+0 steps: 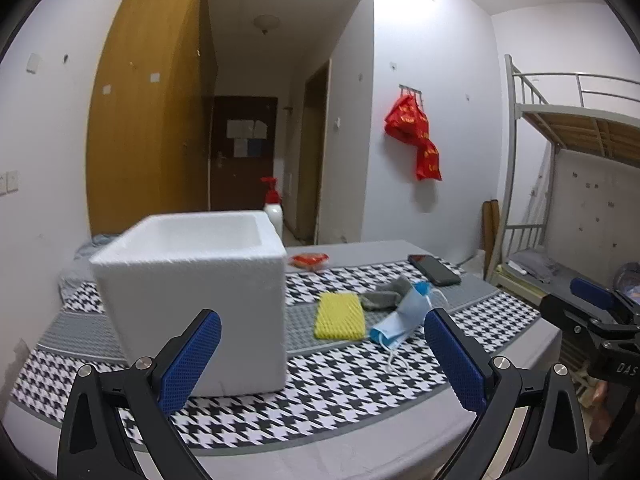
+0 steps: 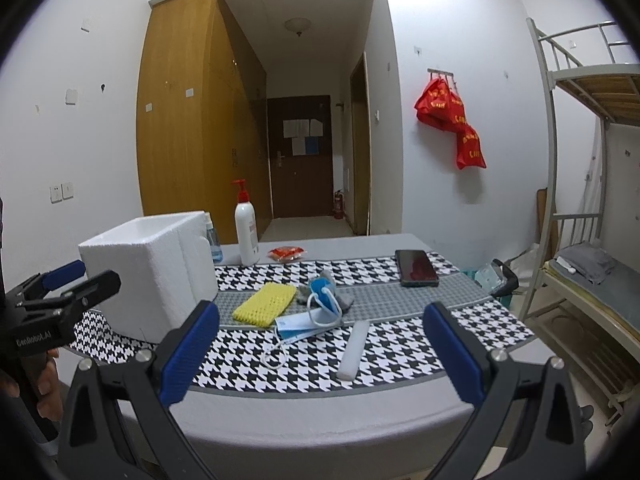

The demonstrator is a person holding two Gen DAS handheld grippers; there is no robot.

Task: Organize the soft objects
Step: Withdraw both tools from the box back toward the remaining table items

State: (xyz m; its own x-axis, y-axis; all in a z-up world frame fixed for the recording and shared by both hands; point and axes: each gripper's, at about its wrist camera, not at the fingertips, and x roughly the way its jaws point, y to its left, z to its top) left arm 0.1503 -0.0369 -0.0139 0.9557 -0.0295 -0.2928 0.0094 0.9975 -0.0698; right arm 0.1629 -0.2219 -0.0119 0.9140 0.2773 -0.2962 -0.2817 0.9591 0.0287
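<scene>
1. My left gripper (image 1: 320, 354) has jaws spread wide, empty.
2. My right gripper (image 2: 320, 354) likewise.
3. Frame centre: ribbed yellow sponge (image 2: 265, 304), pleated blue mask (image 2: 298, 327), grey sock (image 1: 386, 293), beside the blocky white foam box (image 1: 192, 296).

You face white walls; left of the dark door (image 2: 300, 160) stands a wooden wardrobe (image 2: 192, 120), right a metal bunk bed (image 2: 592, 160) (ceiling lamp (image 2: 298, 25) unlit).

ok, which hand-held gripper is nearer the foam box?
Left. The left hand-held gripper hangs open right in front of the foam box; the right hand-held gripper sits off to the box's right, facing the masks.
</scene>
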